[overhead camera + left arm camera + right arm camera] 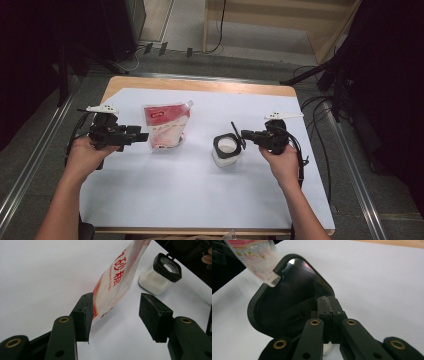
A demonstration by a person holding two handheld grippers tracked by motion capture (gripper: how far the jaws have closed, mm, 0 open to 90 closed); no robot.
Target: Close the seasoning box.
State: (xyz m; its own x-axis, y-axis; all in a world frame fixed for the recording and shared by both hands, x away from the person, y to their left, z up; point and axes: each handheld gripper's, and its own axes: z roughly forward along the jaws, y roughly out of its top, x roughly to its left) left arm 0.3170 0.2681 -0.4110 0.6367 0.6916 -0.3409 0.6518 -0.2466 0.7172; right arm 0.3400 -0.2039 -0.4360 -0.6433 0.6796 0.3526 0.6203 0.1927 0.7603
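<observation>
My left gripper has its fingers parted around the lower corner of the red-and-white sugar pouch, which stands on the white counter left of centre; one pad touches the pouch, the other stands clear. My right gripper has its fingers closed on the flipped-up black lid of the jar, which sits just right of the pouch with white grains inside.
</observation>
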